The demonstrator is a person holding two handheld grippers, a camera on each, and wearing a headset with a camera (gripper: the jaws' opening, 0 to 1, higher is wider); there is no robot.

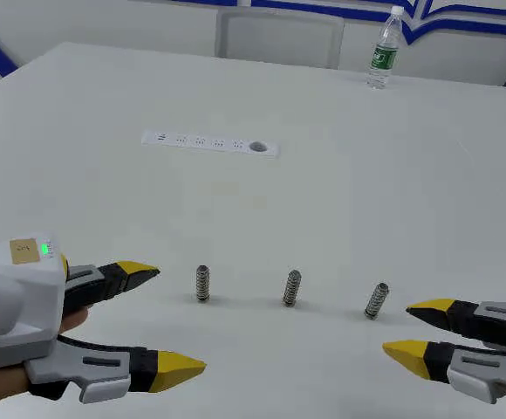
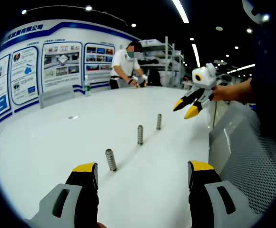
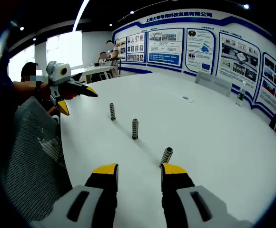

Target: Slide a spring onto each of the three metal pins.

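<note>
Three metal pins stand in a row on the white table, each with a spring around it: left pin (image 1: 202, 283), middle pin (image 1: 292, 288), right pin (image 1: 376, 300), which leans a little. My left gripper (image 1: 167, 320) is open at the lower left, level with the row and empty. My right gripper (image 1: 419, 328) is open at the lower right, just right of the leaning pin. In the left gripper view the nearest pin (image 2: 111, 159) stands ahead between my fingertips (image 2: 85, 168). In the right gripper view the leaning pin (image 3: 166, 156) sits just beyond my fingertips (image 3: 174, 168).
A white power strip (image 1: 210, 142) lies on the table beyond the pins. A water bottle (image 1: 384, 50) stands at the far edge beside a grey chair back (image 1: 277, 37). A mesh chair back (image 3: 28, 156) is close beside me. A person (image 2: 126, 66) stands at a distant table.
</note>
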